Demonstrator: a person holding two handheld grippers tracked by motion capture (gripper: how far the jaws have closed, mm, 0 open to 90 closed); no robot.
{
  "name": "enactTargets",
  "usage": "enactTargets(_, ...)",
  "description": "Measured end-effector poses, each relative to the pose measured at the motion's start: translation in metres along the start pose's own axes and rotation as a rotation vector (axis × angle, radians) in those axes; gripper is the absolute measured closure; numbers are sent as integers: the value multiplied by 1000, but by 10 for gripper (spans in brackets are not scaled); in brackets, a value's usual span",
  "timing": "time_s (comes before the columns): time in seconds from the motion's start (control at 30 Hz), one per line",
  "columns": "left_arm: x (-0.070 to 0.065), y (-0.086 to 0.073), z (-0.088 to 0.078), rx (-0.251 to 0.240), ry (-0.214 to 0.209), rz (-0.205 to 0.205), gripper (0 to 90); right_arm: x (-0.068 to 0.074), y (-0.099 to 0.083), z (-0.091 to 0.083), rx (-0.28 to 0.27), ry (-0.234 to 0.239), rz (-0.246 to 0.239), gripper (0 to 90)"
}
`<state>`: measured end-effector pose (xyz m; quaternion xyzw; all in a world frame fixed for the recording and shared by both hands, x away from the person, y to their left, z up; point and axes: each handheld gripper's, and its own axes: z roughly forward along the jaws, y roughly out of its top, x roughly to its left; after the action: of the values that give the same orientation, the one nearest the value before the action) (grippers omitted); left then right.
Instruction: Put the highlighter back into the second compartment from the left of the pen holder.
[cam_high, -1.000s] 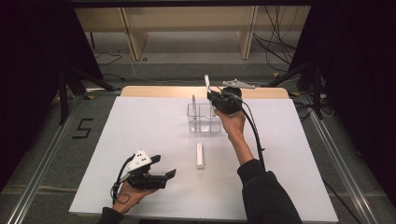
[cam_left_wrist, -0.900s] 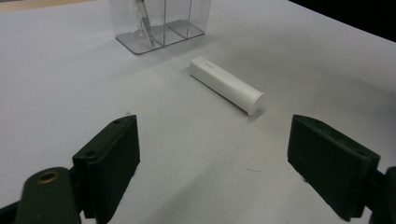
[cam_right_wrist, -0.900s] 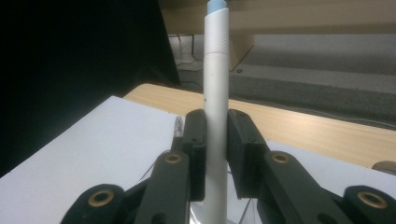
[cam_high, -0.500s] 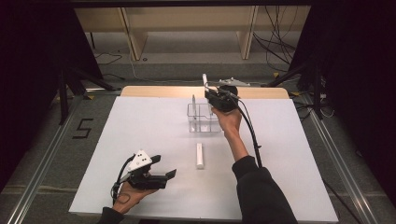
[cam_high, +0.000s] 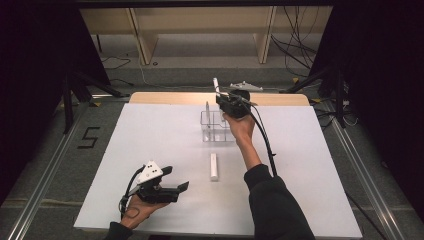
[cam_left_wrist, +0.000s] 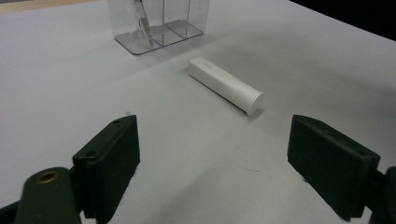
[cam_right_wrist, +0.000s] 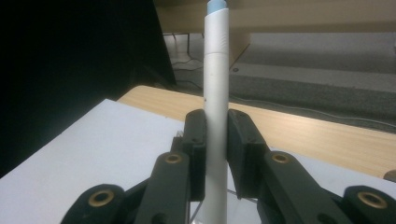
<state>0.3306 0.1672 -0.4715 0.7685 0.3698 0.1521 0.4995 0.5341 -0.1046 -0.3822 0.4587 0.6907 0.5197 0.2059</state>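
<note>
1. The right gripper (cam_high: 226, 100) is hovering above the far part of the white table (cam_high: 310, 165), over a clear plastic organiser (cam_high: 212, 131) with open-topped compartments.
2. Its jaws are clamping a white marker pen (cam_right_wrist: 215, 93) upright; in the right gripper view the pen is rising between the two black jaws, with a pale blue band at its top end.
3. In the high view the pen (cam_high: 216, 84) is sticking up above the gripper, slightly tilted, and whether its lower end is reaching into a compartment cannot be told.
4. A thin stick-like item (cam_left_wrist: 141, 23) is leaning inside one compartment of the organiser (cam_left_wrist: 163, 35); what it is cannot be made out.
5. A white cylindrical tube (cam_high: 214, 166) is lying flat on the table, near the organiser on the person's side and apart from it.
6. In the left gripper view this tube (cam_left_wrist: 226, 85) is lying ahead of the jaws, touching neither.
7. The left gripper (cam_high: 170, 182) is resting low near the table's near edge in the person's left hand (cam_high: 142, 210), its jaws standing wide apart and holding nothing.
8. The person's right hand (cam_high: 240, 127) is gripping the right gripper from below, with a dark sleeve (cam_high: 275, 205) covering the forearm.
</note>
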Motion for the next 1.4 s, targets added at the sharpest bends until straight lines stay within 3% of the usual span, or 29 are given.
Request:
enactTargets(0.5,0,0,0,1,0,4,165,3,-5,8,13,-12,-5,787)
enactTargets(1.4,0,0,0,4,0,2,165,3,-20,19,68,-46,-55,786)
